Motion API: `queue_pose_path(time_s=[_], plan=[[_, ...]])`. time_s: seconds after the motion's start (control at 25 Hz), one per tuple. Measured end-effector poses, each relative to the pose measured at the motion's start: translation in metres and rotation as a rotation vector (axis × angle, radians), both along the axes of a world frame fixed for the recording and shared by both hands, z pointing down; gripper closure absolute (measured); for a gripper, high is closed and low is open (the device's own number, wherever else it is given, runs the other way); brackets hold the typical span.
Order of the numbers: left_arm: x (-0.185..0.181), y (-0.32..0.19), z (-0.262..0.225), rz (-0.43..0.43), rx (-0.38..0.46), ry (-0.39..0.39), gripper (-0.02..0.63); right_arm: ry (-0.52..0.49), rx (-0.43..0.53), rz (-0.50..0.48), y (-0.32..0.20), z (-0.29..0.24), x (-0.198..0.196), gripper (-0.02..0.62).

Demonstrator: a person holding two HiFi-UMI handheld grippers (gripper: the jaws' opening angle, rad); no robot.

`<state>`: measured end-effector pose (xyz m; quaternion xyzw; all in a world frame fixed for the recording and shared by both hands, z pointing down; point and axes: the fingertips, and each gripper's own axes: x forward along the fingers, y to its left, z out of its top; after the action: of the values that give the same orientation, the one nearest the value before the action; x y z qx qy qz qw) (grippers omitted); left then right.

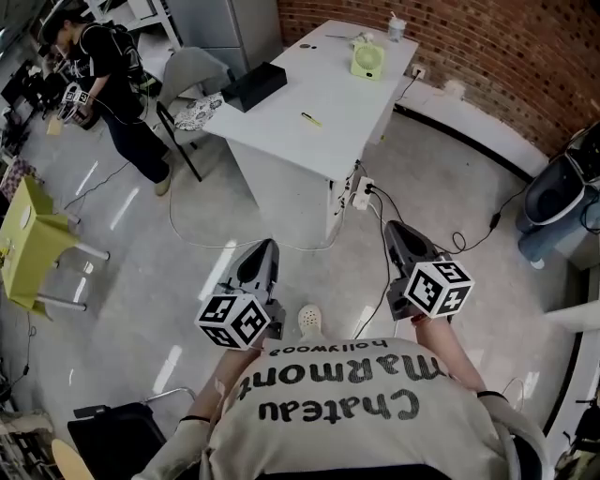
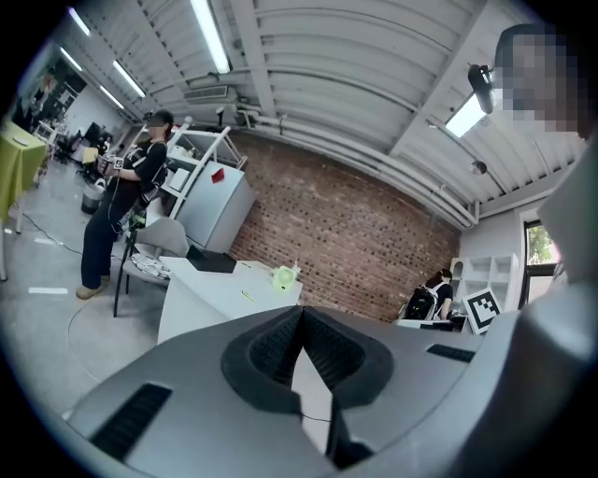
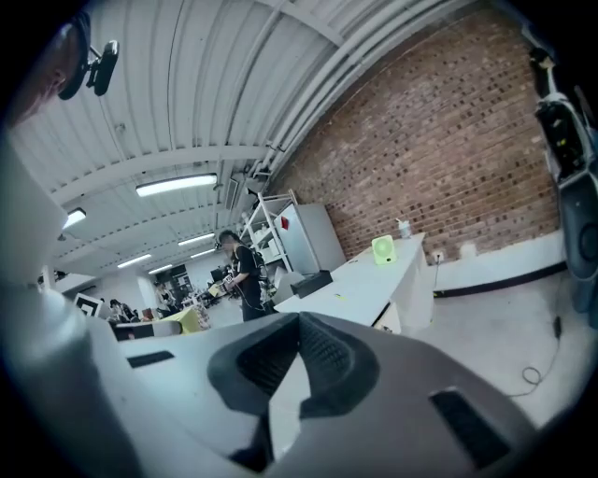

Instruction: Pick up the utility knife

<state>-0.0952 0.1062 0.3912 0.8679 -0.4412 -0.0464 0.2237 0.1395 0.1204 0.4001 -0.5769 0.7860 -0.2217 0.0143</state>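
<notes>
While the person stands on the floor (image 1: 141, 281) well apart from the white surface (image 1: 328, 131), both grippers point toward it. The left gripper (image 1: 265, 246) has its jaws together, tips meeting, with nothing between them; the left gripper view shows only a narrow wedge of gap behind the touching tips. The right gripper (image 1: 398, 228) has its jaws closed the same way and is empty. The utility knife (image 1: 310, 119), a small yellow sliver, lies flat on the surface near the middle, well apart from both grippers. A black case (image 1: 254, 85) sits at the surface's left edge, and a green fan (image 1: 367, 61) and a cup (image 1: 397, 28) stand at the far end by the brick wall (image 1: 487, 56). Another person (image 1: 112, 70) stands beyond a grey chair (image 1: 192, 80).
</notes>
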Motion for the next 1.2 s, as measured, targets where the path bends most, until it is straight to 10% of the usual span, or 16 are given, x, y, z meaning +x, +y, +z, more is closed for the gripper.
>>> queue_pose_path(time_s=[0.76,1.2], plan=[[-0.046,-0.150,-0.046,-0.006,0.091,0.027,0.604,-0.004,0.073,-0.005,-0.151,-0.041,-0.043,0.592],[-0.043,-0.166,0.009,0.037,-0.054,0.016,0.604,-0.004,-0.095,0.007,-0.167,0.022,-0.054,0.592]])
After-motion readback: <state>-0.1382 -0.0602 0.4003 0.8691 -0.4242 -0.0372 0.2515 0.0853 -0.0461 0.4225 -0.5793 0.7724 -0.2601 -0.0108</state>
